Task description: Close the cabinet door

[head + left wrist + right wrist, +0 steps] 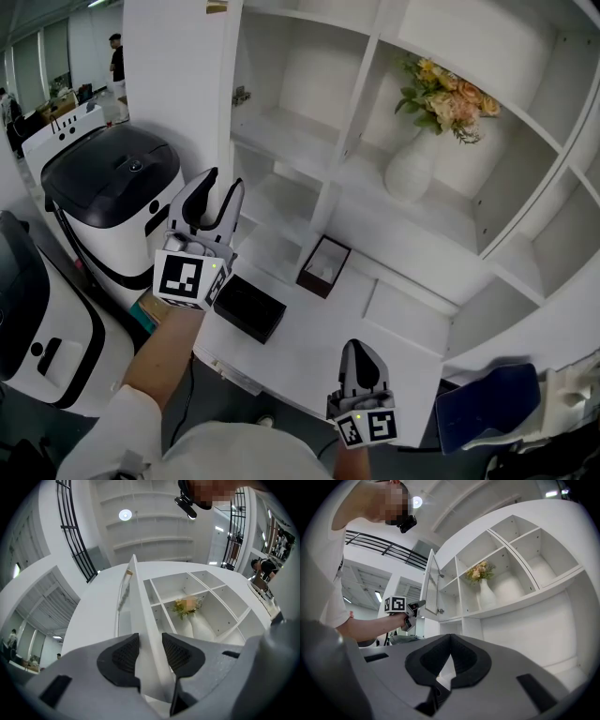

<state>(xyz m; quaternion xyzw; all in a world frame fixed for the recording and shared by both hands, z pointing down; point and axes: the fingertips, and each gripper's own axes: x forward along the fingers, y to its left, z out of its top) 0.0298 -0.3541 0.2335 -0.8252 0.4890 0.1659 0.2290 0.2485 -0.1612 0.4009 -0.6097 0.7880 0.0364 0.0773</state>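
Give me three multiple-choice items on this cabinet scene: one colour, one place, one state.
1. The vase is: A white; B black; C red.
2. The cabinet door has its edge: A beside the vase; B between the jaws of the left gripper; C under the vase.
3. The jaws of the right gripper are: A wide apart; B on the vase; C together.
Answers: A, white below the flowers; B, the left gripper view shows a pad either side of it; C, the tips meet, nothing between.
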